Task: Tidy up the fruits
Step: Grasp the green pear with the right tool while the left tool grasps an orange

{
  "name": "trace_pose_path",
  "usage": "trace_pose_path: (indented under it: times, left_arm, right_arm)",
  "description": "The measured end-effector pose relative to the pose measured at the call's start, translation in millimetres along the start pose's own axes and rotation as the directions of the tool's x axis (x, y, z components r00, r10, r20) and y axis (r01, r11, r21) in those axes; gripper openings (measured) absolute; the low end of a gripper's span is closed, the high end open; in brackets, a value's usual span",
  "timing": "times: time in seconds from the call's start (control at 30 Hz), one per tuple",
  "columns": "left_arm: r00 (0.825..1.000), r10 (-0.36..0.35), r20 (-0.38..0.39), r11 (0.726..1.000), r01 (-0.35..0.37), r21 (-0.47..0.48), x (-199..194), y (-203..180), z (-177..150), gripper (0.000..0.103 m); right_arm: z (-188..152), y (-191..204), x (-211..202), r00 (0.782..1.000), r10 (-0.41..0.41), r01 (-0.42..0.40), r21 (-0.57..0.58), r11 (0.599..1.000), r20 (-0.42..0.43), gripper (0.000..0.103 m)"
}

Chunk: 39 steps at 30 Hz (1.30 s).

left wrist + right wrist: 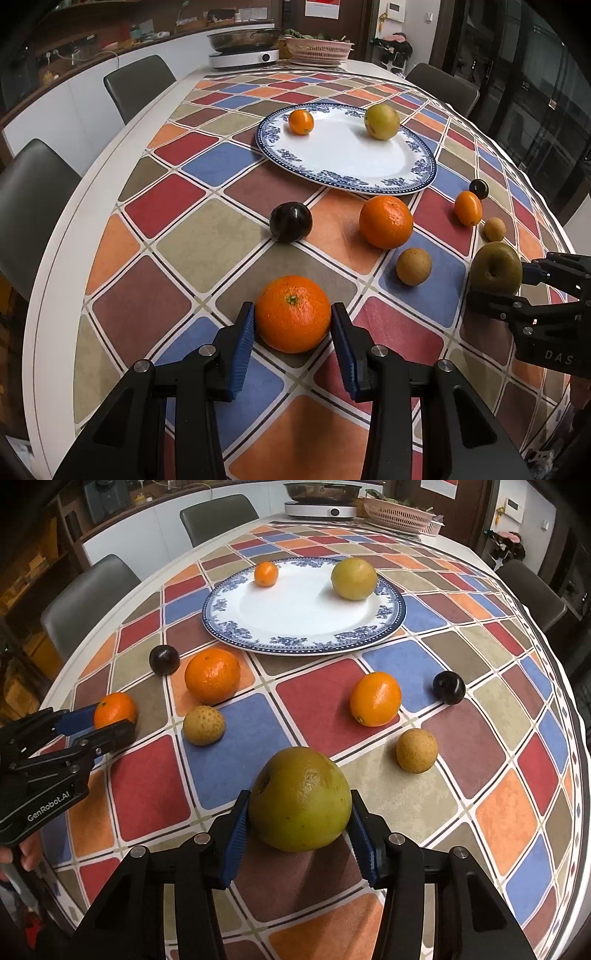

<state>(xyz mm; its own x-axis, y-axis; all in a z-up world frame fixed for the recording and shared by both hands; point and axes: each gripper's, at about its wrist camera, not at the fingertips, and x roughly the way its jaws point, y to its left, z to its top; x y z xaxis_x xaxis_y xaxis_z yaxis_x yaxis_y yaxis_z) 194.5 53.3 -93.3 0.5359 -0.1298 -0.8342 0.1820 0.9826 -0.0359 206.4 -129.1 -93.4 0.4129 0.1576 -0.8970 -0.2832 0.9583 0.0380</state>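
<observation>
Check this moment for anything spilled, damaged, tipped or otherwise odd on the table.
Nothing stands out. The blue-rimmed plate lies flat with two fruits on it, the other fruits sit loose on the checked tablecloth, the left gripper is closed on an orange, and the right gripper on a green pear.

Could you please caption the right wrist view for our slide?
Right gripper clamps a green pear while fruit awaits the plate.

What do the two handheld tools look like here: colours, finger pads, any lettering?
Both tools are black angular linkages with silver pivot bolts and ribbed blue pads on the fingers. The left tool carries white "GenRobot.AI" lettering on its body; the right tool shows white "DAS". No cables or sleeves show.
</observation>
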Motion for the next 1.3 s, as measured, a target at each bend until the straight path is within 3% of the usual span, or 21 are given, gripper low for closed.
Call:
trace_pose_path:
  times: [0.37, 0.67, 1.3]
  left_arm:
    - [0.999, 0.015, 0.039, 1.0, -0.015, 0.008, -16, -3, 2, 0.04]
    - [0.996, 0.002, 0.088, 1.0, -0.003, 0.012, -40, -10, 5, 0.04]
    - [0.98, -0.029, 0.197, 0.997, 0.015, 0.074, -74, -26, 46, 0.04]
  right_arm:
    - [-1, -2, -5, 1.0, 0.011, -0.011, 0.007, 1.0, 0.028, 0.05]
    - [2, -1, -30, 0.994, 0.026, -0.026, -0.003, 1.0, 0.103, 0.05]
    - [35, -6, -72, 0.97, 0.09, -0.079, -0.059, 0.995, 0.227, 0.05]
